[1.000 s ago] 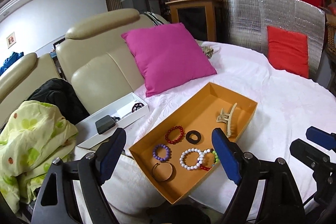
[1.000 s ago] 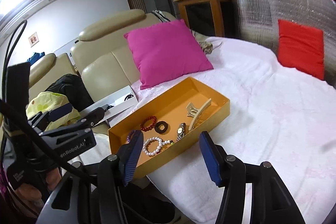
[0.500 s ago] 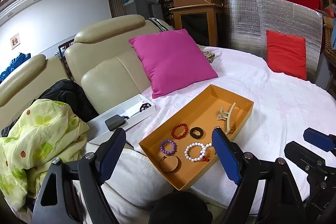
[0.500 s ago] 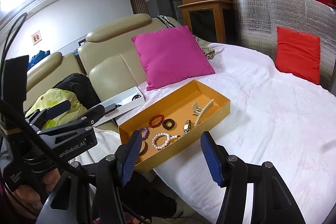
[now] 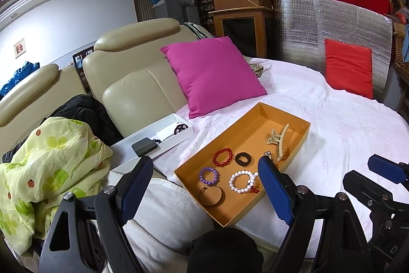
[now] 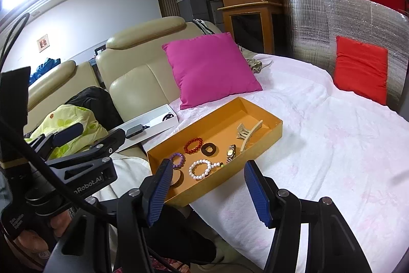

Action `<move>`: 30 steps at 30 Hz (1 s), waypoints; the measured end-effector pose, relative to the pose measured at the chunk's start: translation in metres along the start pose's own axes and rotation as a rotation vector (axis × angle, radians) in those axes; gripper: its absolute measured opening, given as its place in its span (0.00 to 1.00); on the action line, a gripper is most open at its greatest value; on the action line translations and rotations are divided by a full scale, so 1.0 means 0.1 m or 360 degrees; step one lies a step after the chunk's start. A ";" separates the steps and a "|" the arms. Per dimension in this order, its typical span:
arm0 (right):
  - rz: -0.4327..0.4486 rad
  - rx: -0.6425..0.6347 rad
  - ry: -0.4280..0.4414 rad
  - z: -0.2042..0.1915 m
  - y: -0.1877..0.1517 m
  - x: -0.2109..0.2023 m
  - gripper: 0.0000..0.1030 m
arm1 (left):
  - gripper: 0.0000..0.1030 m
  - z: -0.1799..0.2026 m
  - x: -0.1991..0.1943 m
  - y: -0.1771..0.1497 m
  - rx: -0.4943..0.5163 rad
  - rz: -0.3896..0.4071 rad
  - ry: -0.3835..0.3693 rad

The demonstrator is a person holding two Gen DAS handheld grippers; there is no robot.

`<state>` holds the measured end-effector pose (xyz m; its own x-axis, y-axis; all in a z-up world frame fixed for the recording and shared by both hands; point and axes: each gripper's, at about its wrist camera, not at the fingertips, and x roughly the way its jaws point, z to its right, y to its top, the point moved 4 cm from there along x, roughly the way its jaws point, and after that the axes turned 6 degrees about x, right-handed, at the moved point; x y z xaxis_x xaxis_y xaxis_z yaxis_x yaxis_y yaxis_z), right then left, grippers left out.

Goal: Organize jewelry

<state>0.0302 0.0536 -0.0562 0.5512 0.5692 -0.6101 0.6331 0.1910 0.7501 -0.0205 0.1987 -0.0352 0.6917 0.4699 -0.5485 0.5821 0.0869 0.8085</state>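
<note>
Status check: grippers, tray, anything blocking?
Left gripper open, empty. Right gripper open, empty. Jewelry in orange tray, untouched. Nothing blocking.

white bed [image 5: 332, 129] – orange tray [image 5: 301, 138], pink cushion [image 5: 214, 73]

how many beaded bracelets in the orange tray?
3 clearly: red beaded bracelet mid-tray, purple beaded bracelet nearer the front-left wall, white beaded bracelet near the front. A fourth, with green beads, may adjoin the white one, partly hidden.
</note>
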 end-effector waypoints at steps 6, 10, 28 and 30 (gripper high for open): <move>-0.0008 0.0012 -0.0007 -0.02 0.00 0.03 0.60 | 0.82 -0.03 0.01 -0.02 -0.0011 -0.0003 0.0002; -0.0015 0.0015 -0.0008 -0.03 -0.01 0.04 0.60 | 0.82 -0.05 0.02 -0.03 -0.0017 -0.0004 0.0004; -0.0023 0.0021 -0.0030 -0.09 0.01 0.09 0.61 | 0.82 -0.16 0.04 -0.06 -0.0047 0.0000 0.0012; -0.0029 0.0026 -0.0033 -0.09 0.02 0.11 0.61 | 0.82 -0.17 0.05 -0.06 -0.0051 -0.0001 0.0013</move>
<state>0.0324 0.0678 -0.0595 0.5504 0.5493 -0.6288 0.6520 0.1878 0.7346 -0.0283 0.2156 -0.0391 0.6876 0.4770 -0.5474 0.5686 0.1150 0.8145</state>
